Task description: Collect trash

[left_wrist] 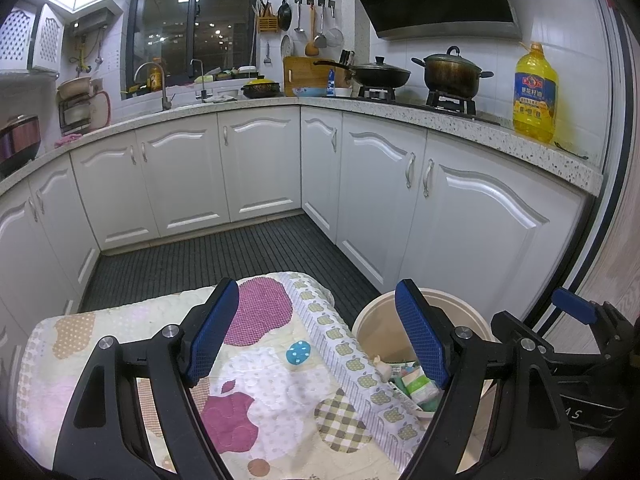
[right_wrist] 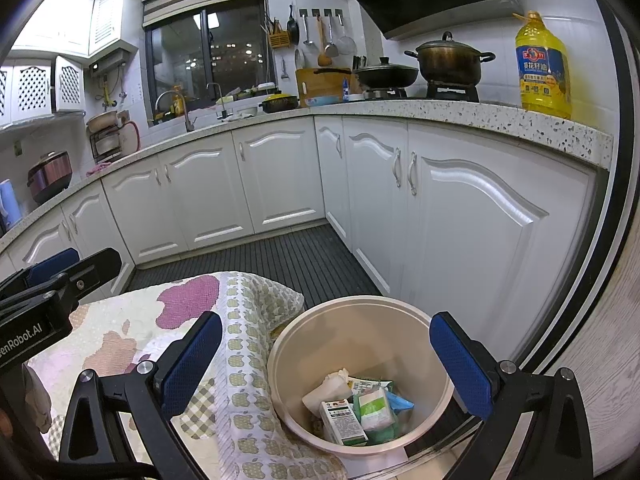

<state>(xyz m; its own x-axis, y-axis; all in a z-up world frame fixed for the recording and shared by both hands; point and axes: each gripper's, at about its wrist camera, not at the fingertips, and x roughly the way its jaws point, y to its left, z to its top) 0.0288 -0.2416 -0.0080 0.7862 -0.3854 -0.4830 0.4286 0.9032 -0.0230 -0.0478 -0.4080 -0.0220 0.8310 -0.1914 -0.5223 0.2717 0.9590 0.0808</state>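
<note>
A beige round bin (right_wrist: 372, 320) stands on the floor beside a cloth-covered surface. Inside it lies trash (right_wrist: 356, 408): a white carton, a crumpled tissue, green and blue wrappers. My right gripper (right_wrist: 328, 364) hovers above the bin, open wide, with nothing between its blue pads. My left gripper (left_wrist: 320, 332) is open too and empty, over the patterned cloth (left_wrist: 260, 380) at its right edge. The bin (left_wrist: 372, 328) shows partly behind its right finger. In the right wrist view the left gripper's body (right_wrist: 48, 288) appears at the left edge.
White cabinets (right_wrist: 280, 176) line the back and right under a speckled counter (right_wrist: 460, 114). A yellow oil bottle (right_wrist: 544, 68), a pot and a pan on the stove sit on it. A dark ribbed mat (left_wrist: 224, 256) covers the floor. A dark door frame (right_wrist: 616, 200) rises at right.
</note>
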